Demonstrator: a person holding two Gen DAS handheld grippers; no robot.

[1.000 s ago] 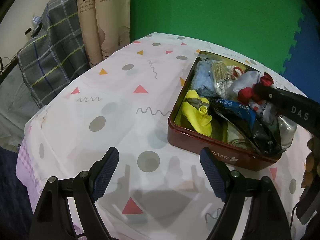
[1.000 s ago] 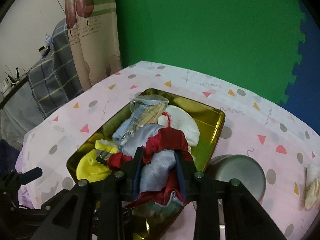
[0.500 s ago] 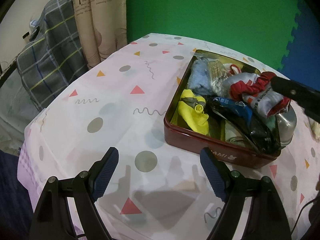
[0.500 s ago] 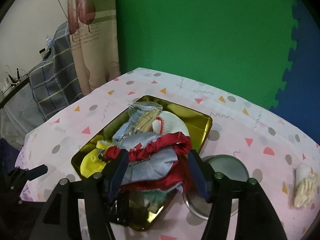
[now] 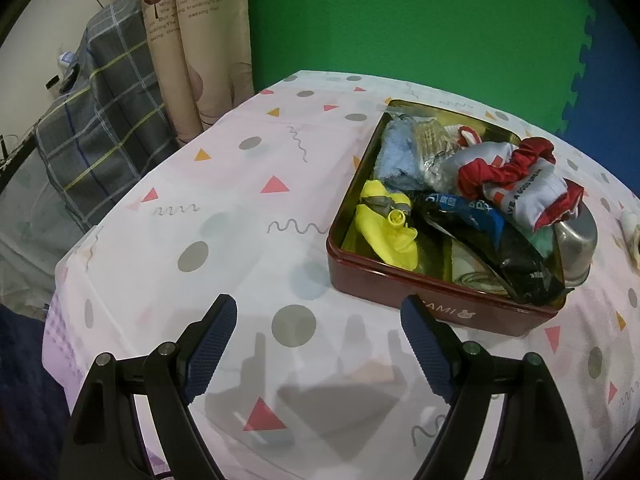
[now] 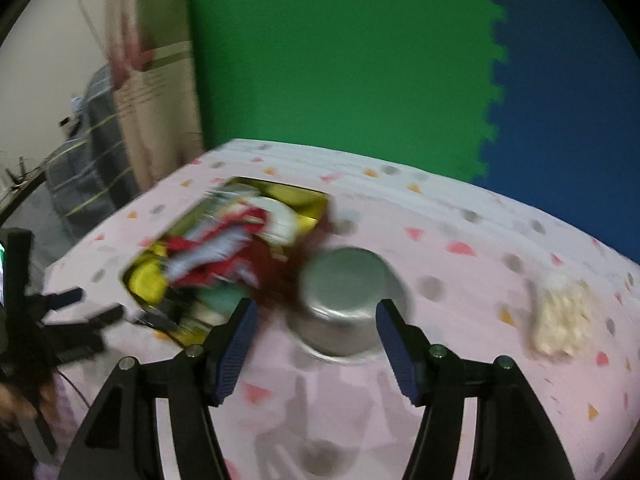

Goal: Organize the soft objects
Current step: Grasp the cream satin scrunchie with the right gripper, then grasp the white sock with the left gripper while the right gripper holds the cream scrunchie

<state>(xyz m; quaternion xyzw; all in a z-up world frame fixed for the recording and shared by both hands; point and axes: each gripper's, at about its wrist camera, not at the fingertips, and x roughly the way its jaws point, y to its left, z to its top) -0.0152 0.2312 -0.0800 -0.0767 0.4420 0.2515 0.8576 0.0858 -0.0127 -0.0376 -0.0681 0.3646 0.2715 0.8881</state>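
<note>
A red tin (image 5: 440, 310) with a gold inside holds several soft things: a red-and-white cloth (image 5: 516, 184), a blue towel (image 5: 396, 152), a yellow balloon (image 5: 386, 224) and a black-and-blue wrapper (image 5: 500, 240). My left gripper (image 5: 316, 322) hangs open above the tablecloth, short of the tin, with nothing between its fingers. In the blurred right wrist view my right gripper (image 6: 312, 320) is open and empty, back from the tin (image 6: 312, 216) and in front of a steel bowl (image 6: 344, 296). A cream fluffy cloth (image 6: 560, 320) lies on the table to the right.
The steel bowl (image 5: 576, 236) stands against the tin's right side. The pink patterned tablecloth (image 5: 224, 208) covers a round table. A plaid-draped piece of furniture (image 5: 96, 120) and a curtain (image 5: 192, 40) stand to the left, with green and blue foam mats behind.
My right gripper let go of the red-and-white cloth, which now lies in the tin, then drew back and swung right. The left gripper stayed put.
</note>
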